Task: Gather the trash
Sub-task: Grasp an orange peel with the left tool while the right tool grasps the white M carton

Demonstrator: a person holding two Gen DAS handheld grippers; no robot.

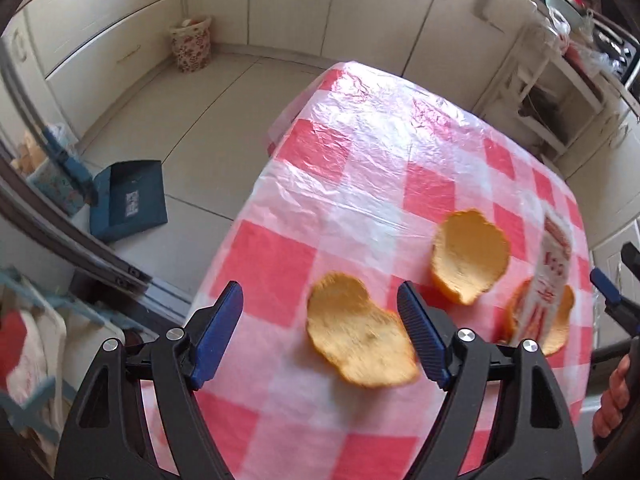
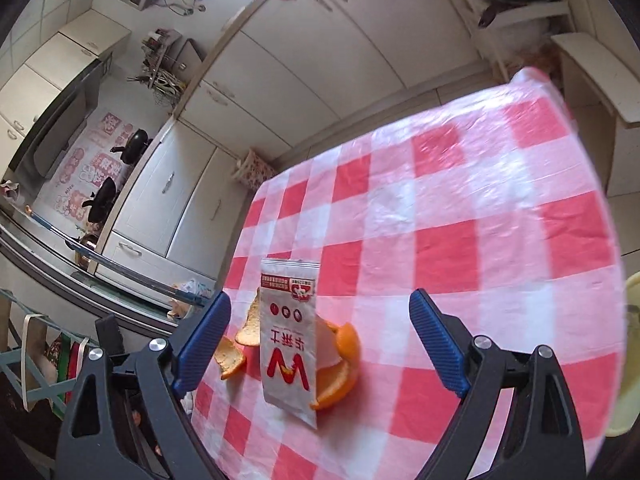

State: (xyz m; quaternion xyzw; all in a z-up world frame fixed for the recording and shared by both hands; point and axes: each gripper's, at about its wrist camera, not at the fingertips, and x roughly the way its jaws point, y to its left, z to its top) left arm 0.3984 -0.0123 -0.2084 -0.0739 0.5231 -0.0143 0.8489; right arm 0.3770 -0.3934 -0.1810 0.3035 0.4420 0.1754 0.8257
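Orange peels and a white paper sachet lie on the red-and-white checked tablecloth [image 1: 360,184]. In the left wrist view my left gripper [image 1: 320,332] is open above the nearest peel [image 1: 360,344]; a second cupped peel [image 1: 470,256] lies beyond it, and the sachet [image 1: 550,276] rests on a third peel [image 1: 560,320] at the right. In the right wrist view my right gripper [image 2: 320,344] is open, with the sachet [image 2: 288,340] and its orange peel [image 2: 340,372] between the fingers. Small peel pieces [image 2: 236,352] lie by the left finger. The right gripper also shows in the left wrist view [image 1: 612,292].
A blue dustpan [image 1: 128,200] lies on the tiled floor left of the table. A patterned waste bin [image 1: 191,44] stands by the cream cabinets. The table edge [image 1: 248,216] runs close on the left. A pale yellow object [image 2: 628,360] sits at the right edge.
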